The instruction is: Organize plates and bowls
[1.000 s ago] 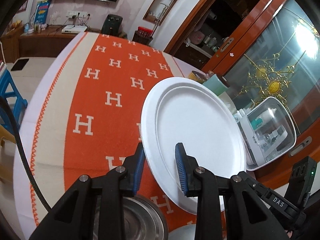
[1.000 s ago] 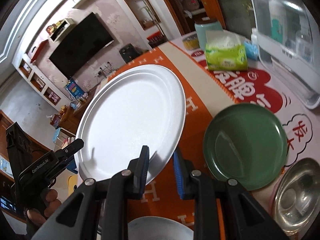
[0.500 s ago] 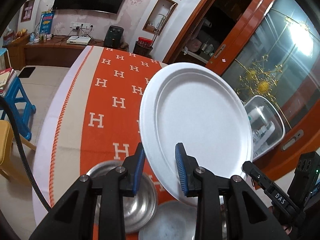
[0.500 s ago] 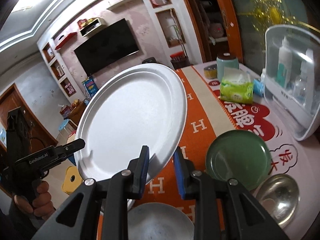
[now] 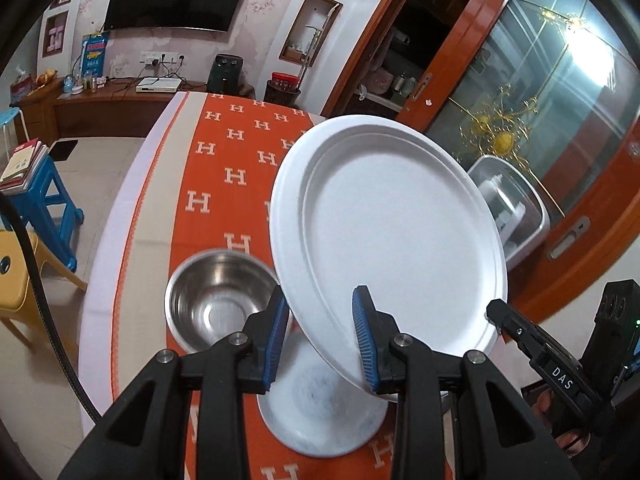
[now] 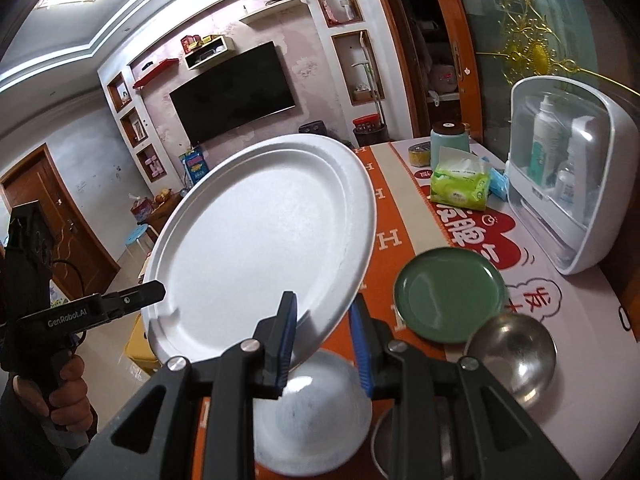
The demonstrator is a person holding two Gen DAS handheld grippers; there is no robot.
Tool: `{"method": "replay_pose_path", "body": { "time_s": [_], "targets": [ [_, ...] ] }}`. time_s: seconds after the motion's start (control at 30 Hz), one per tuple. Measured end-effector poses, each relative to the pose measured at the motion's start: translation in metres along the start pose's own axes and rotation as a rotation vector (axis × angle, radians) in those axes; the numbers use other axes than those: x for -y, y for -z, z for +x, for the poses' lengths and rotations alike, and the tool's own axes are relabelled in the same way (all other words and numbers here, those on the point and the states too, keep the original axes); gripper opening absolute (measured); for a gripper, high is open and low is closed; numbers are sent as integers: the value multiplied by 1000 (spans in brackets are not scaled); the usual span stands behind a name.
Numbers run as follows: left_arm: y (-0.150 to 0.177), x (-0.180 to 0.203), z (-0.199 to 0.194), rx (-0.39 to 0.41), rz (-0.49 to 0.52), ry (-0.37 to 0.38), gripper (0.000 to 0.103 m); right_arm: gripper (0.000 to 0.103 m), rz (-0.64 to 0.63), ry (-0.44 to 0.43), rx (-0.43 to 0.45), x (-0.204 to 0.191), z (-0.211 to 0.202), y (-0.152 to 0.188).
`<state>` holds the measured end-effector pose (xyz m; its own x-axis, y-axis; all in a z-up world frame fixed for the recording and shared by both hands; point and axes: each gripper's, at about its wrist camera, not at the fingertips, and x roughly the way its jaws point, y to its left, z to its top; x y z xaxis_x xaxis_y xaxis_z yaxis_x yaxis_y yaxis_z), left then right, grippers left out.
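I had the big white plate (image 5: 384,240) in the air above the orange cloth (image 5: 224,184), pinched at opposite rims: my left gripper (image 5: 320,334) on one edge, my right gripper (image 6: 325,340) on the other, each with both blue pads closed on the rim. The plate sat tilted over the small white plate (image 5: 320,412), with one steel bowl (image 5: 216,300) just beside that small plate and another steel bowl (image 6: 514,354) on its far side, next to the green plate (image 6: 450,294).

To do this carry well, I judged both hands had to travel together and level the plate before lowering it; any drift apart would pull a thin rim out of a pinch. Both grippers pointed forward and downward, facing each other across the plate, with a hand (image 6: 60,384) visible on the left handle.
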<state>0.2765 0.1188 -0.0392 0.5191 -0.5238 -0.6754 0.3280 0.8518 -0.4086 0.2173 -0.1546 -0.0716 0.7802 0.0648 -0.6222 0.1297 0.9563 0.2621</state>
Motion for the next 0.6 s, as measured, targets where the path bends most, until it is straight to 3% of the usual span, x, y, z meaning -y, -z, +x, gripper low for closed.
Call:
{"method": "replay_pose_path", "body": {
  "time_s": [0.27, 0.6],
  "targets": [
    [53, 30, -33, -27, 15, -42, 30, 28, -24, -14, -13, 11, -43, 38],
    [120, 68, -65, -39, -61, -59, 31, 29, -52, -35, -54, 36, -93, 72]
  ]
}}
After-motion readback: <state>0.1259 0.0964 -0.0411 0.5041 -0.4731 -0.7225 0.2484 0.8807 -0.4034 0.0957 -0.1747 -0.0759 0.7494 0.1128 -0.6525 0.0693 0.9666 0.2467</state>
